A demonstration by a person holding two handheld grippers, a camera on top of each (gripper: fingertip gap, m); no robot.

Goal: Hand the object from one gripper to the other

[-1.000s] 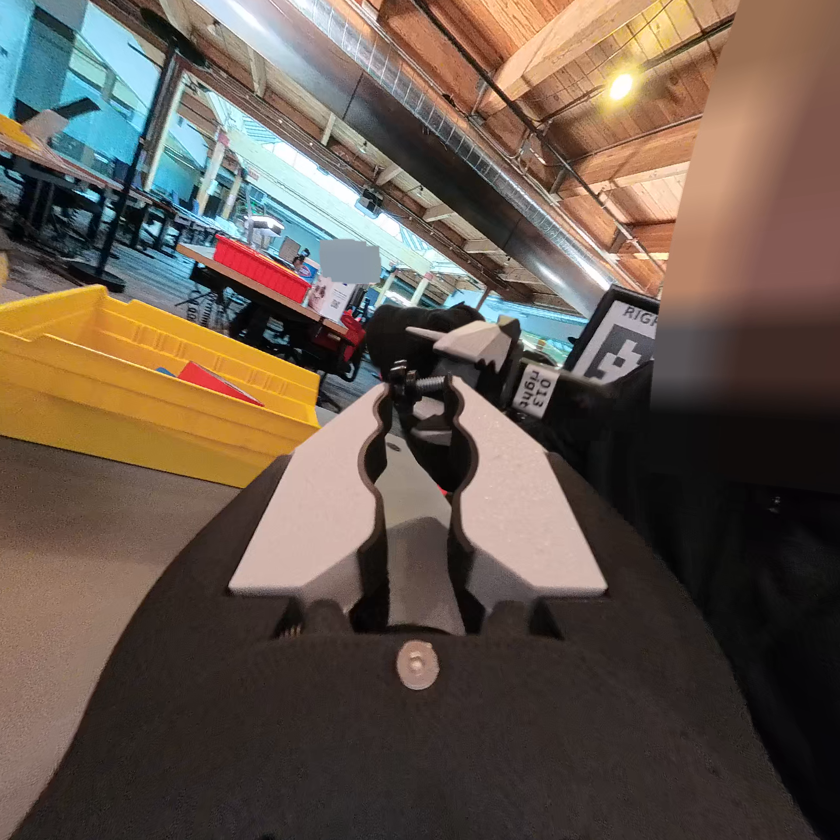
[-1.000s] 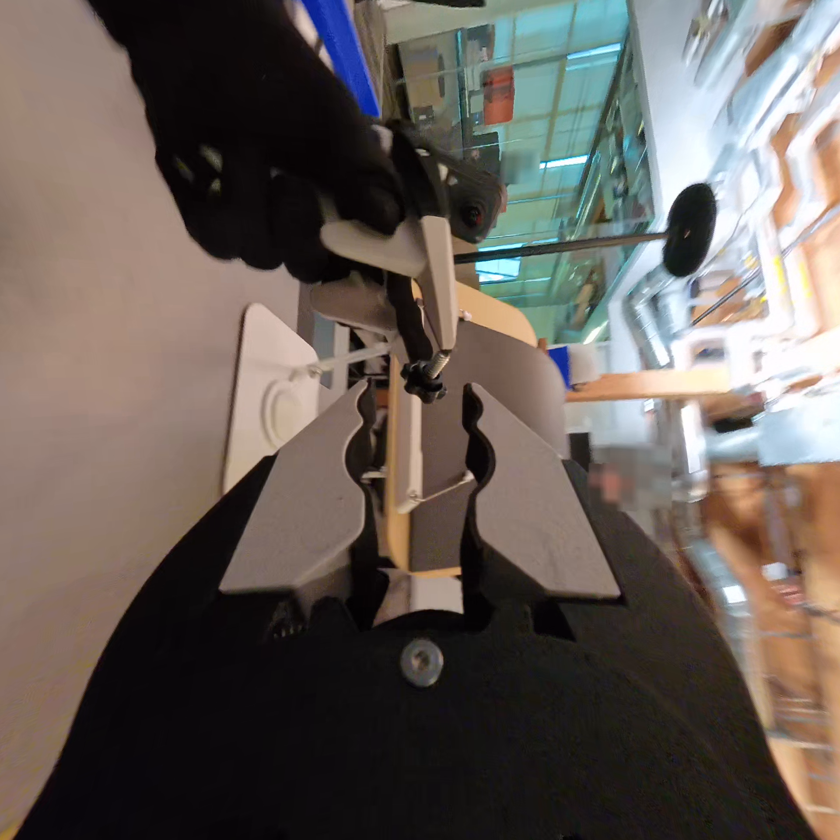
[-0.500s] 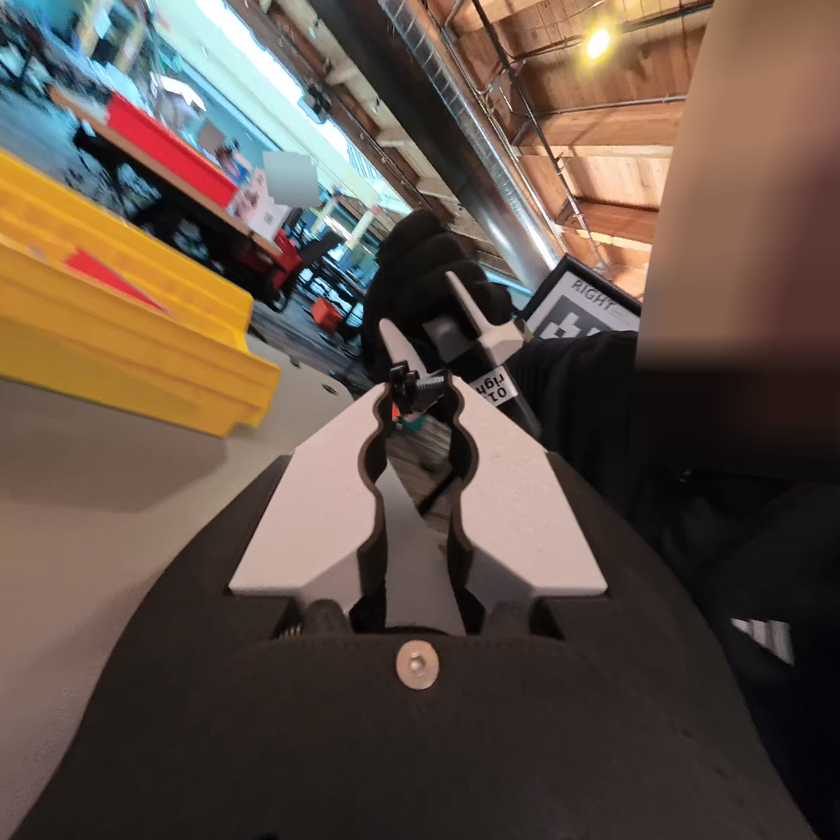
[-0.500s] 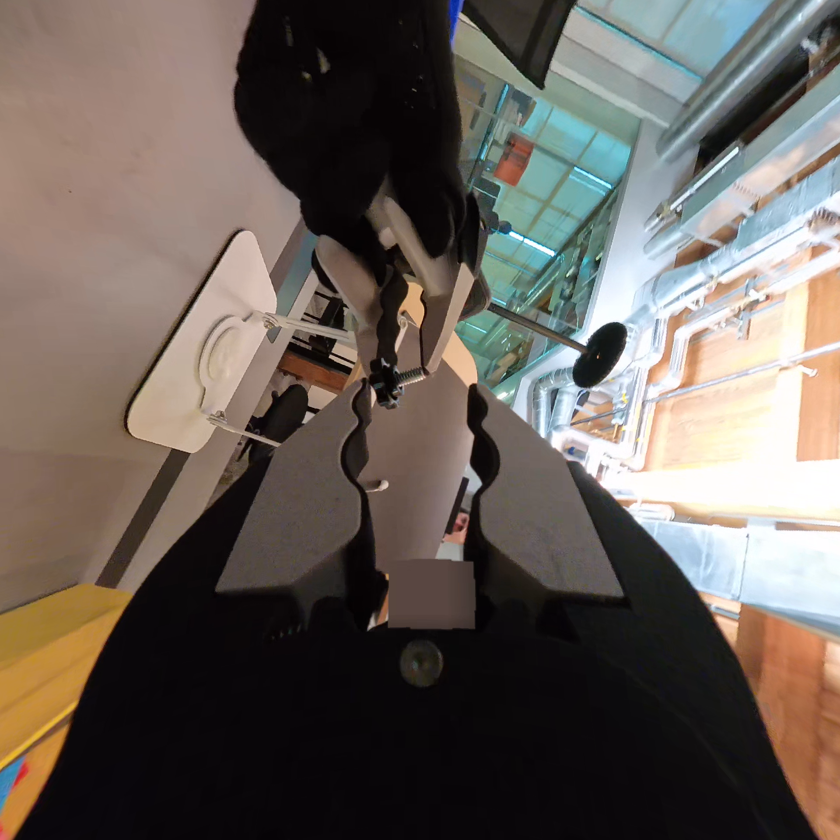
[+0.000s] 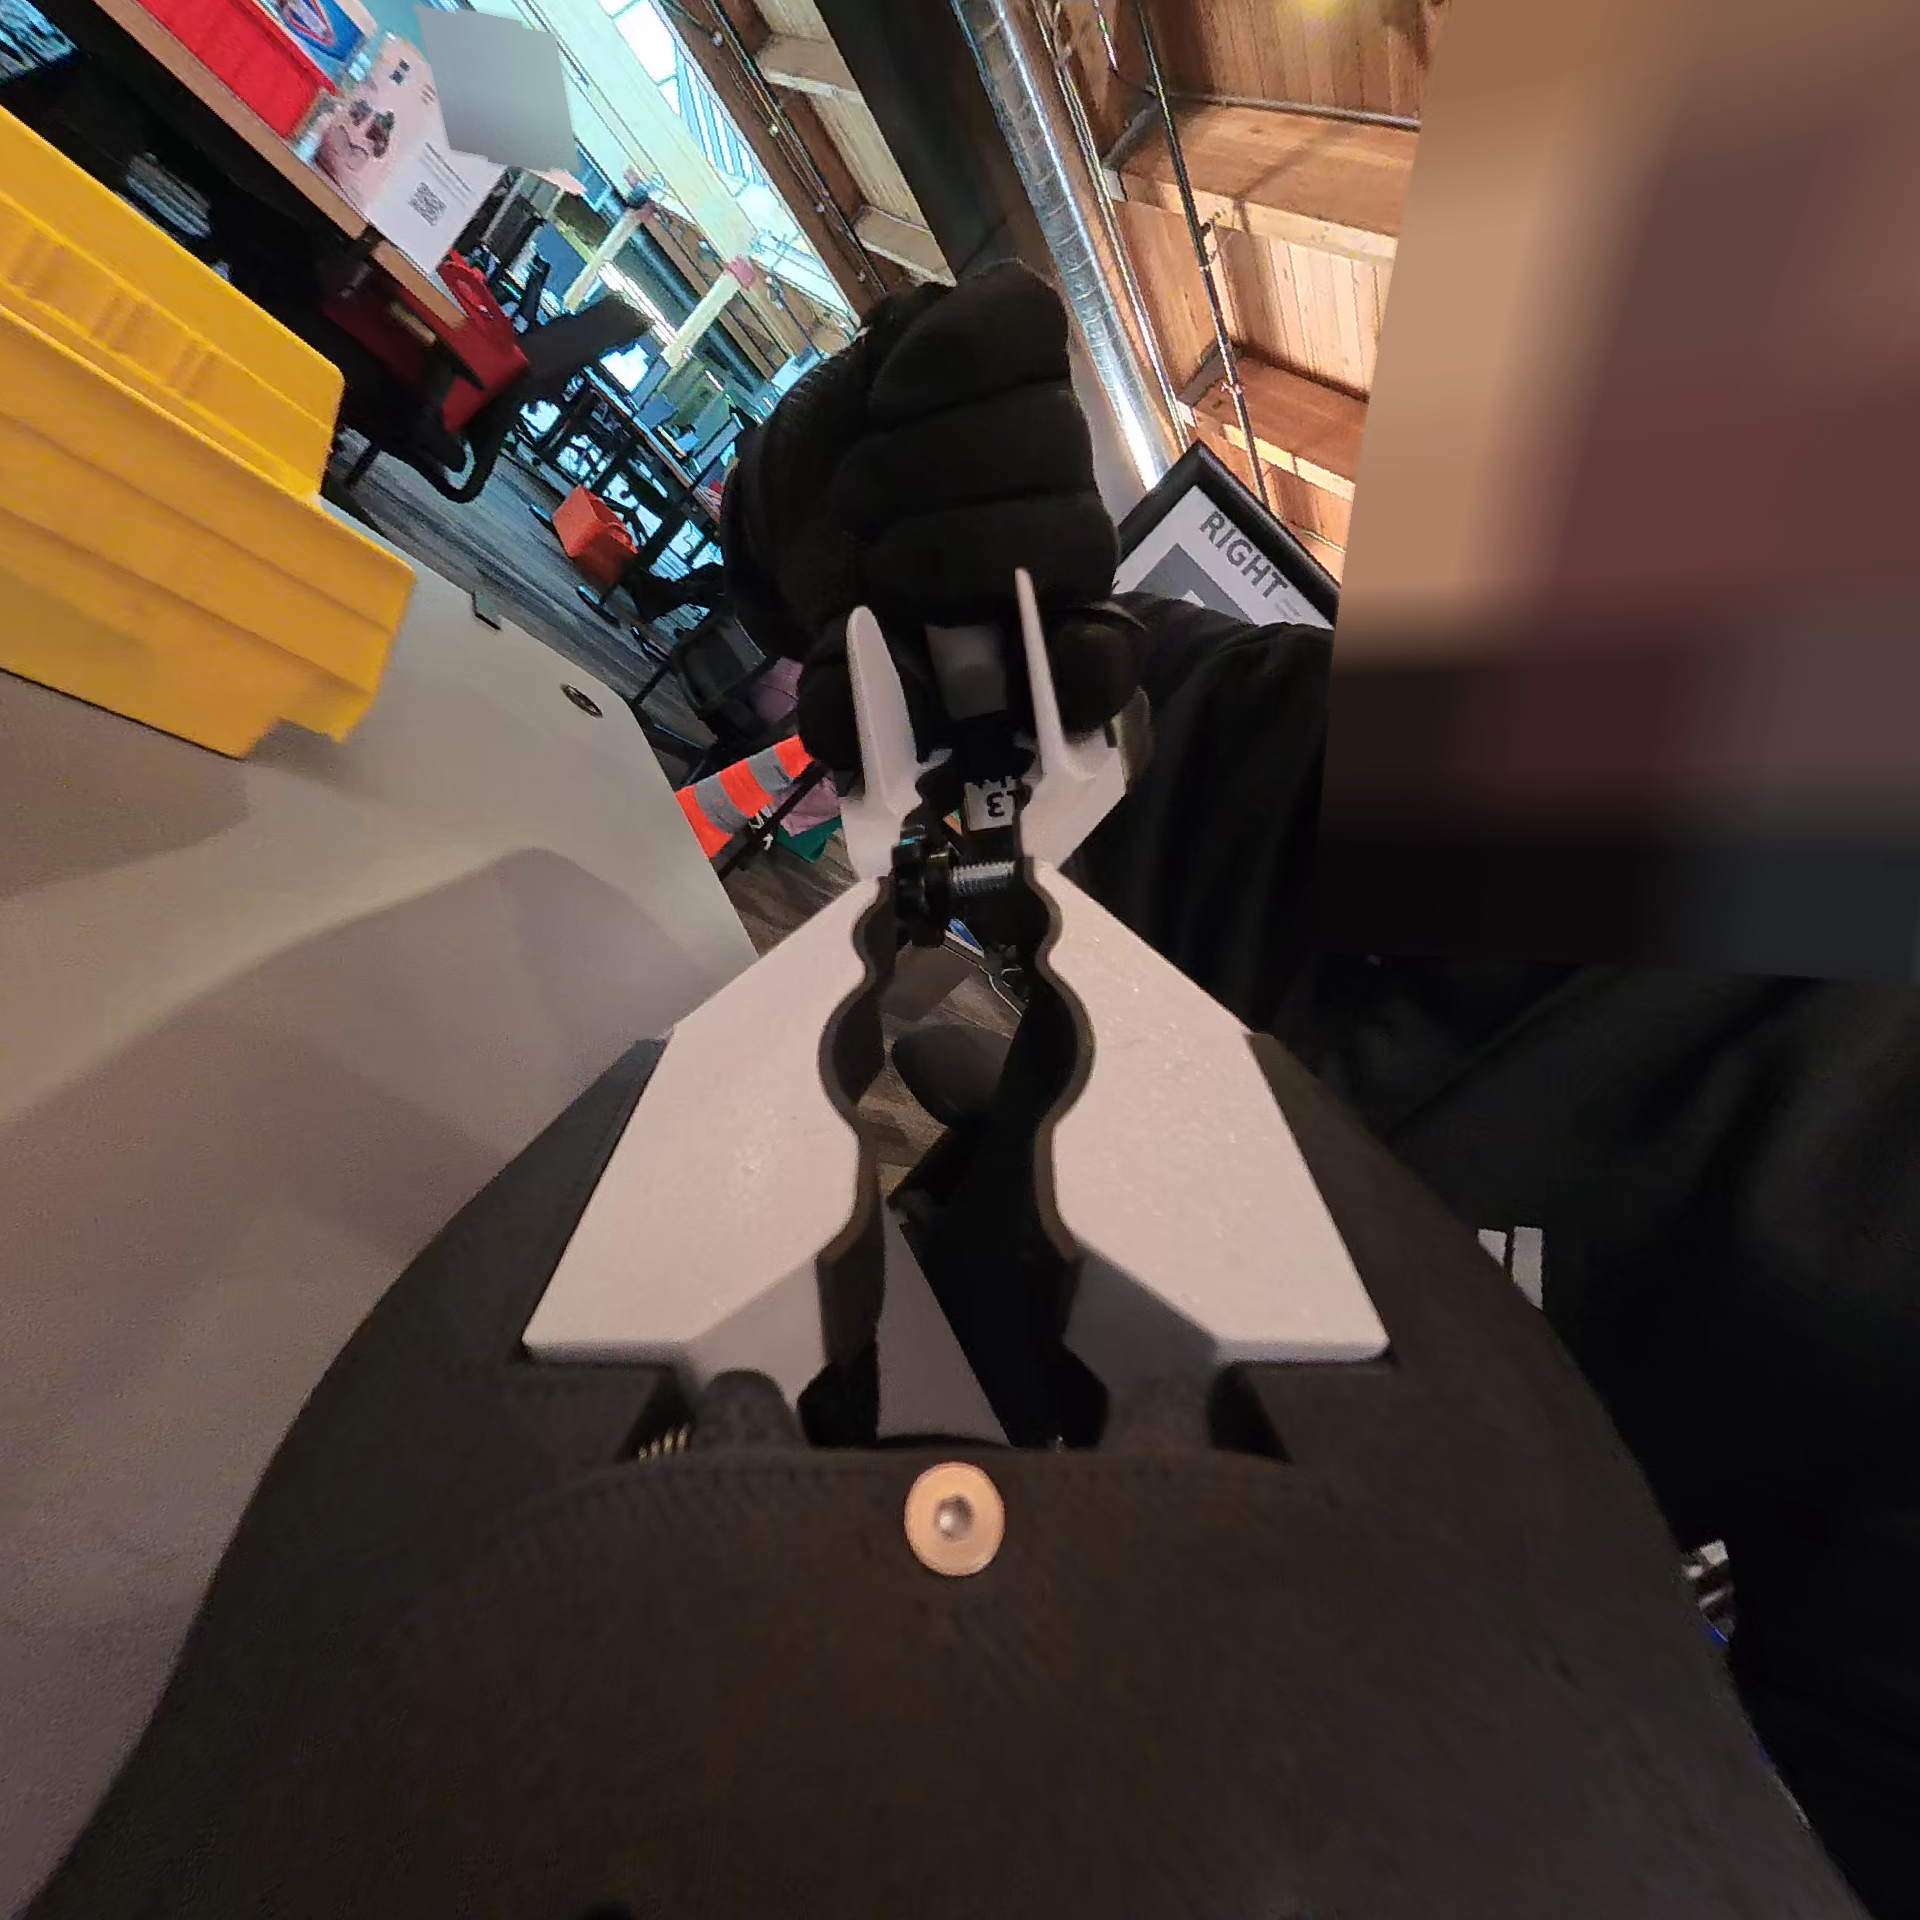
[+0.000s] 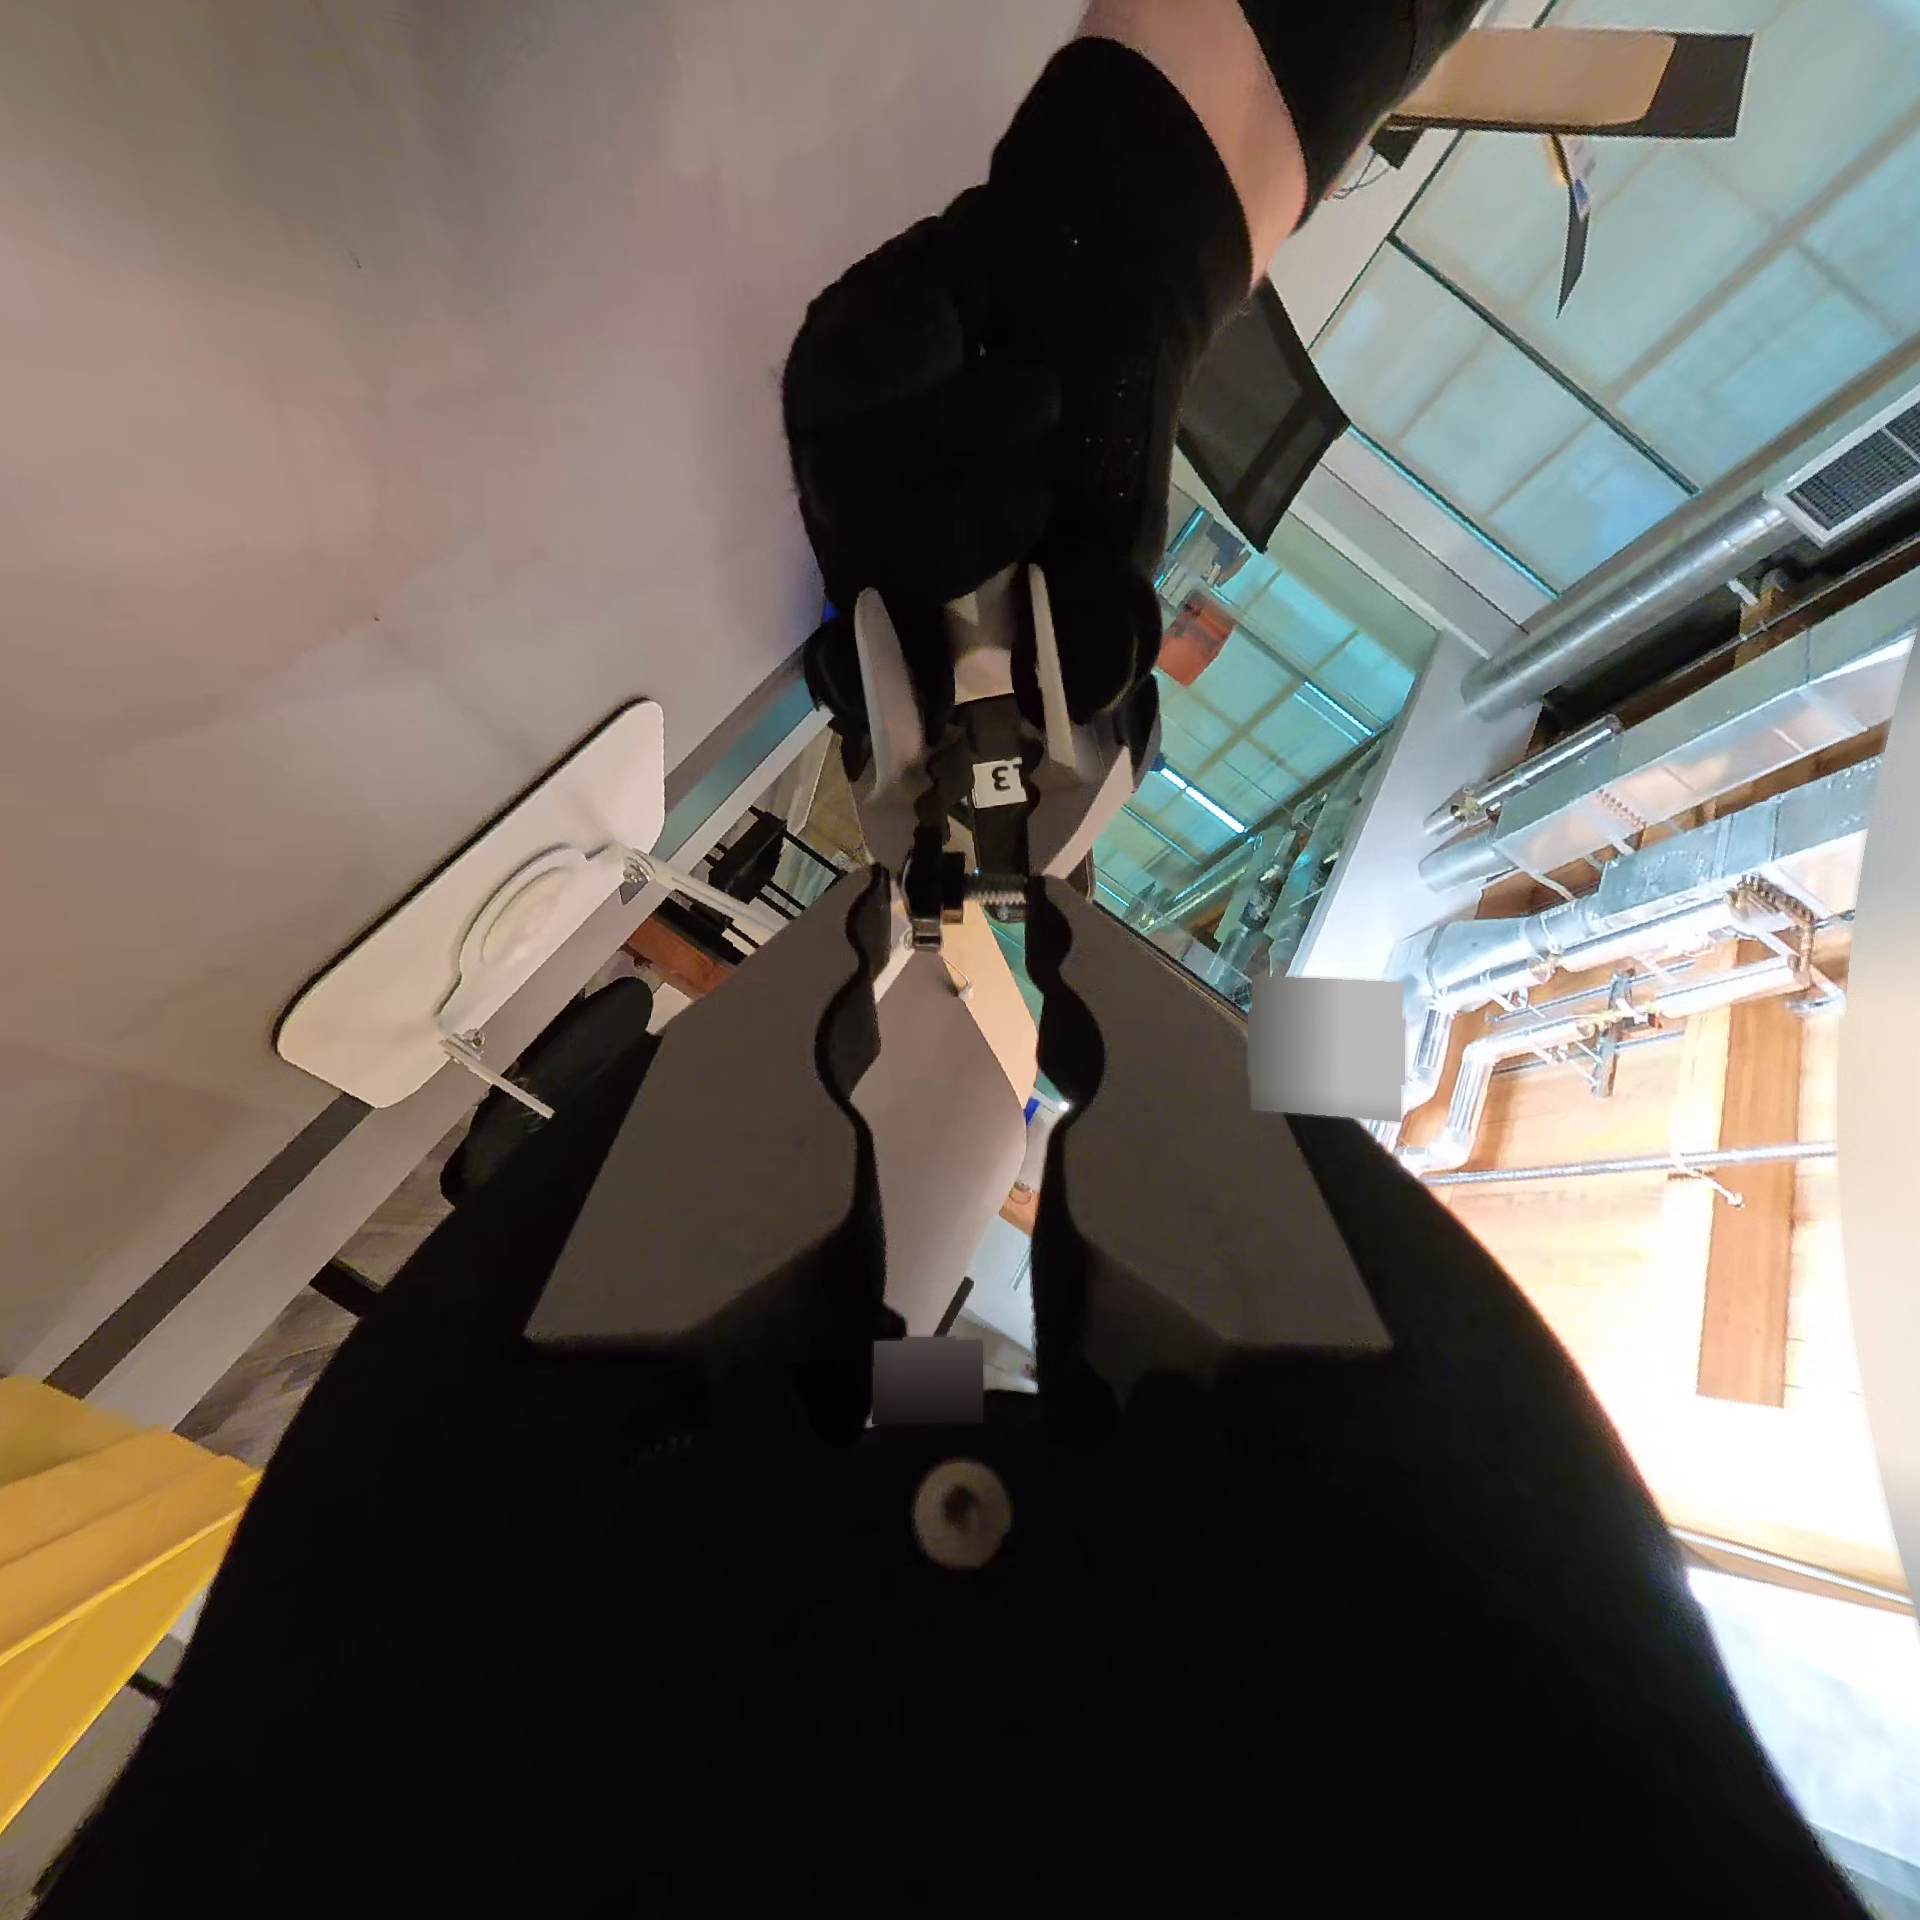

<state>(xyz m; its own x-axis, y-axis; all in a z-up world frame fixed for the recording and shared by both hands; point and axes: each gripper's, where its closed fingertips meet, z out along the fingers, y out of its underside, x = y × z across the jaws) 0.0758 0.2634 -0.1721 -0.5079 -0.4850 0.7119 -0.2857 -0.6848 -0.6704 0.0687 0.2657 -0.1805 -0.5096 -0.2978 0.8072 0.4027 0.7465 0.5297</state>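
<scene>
A small thumbscrew [image 5: 951, 885] with a black knob and a bare threaded shaft lies crosswise between the tips of my left gripper [image 5: 961, 899], which is shut on it. My right gripper [image 6: 961, 902] faces the left one tip to tip. Its jaws have narrowed to the screw's length and touch the knob and the shaft end of the thumbscrew [image 6: 956, 891]. In the left wrist view the right gripper's white fingers [image 5: 868, 717] stand just behind the screw, held by a black-gloved hand [image 5: 966, 468]. The screw is held in the air off the table's edge.
A yellow bin [image 5: 156, 468] stands on the grey table [image 5: 260, 987] to the left. In the right wrist view a white plate with a wire holder [image 6: 468, 935] lies at the table's edge and the yellow bin's corner [image 6: 83, 1507] shows. A person's dark clothing [image 5: 1558, 1143] fills the right. My two grippers' fingertips are within a few centimetres of each other.
The two grippers have turned to face each other head-on and come together. The right gripper's jaws have narrowed from wide open down onto the screw. The left gripper kept its hold.
</scene>
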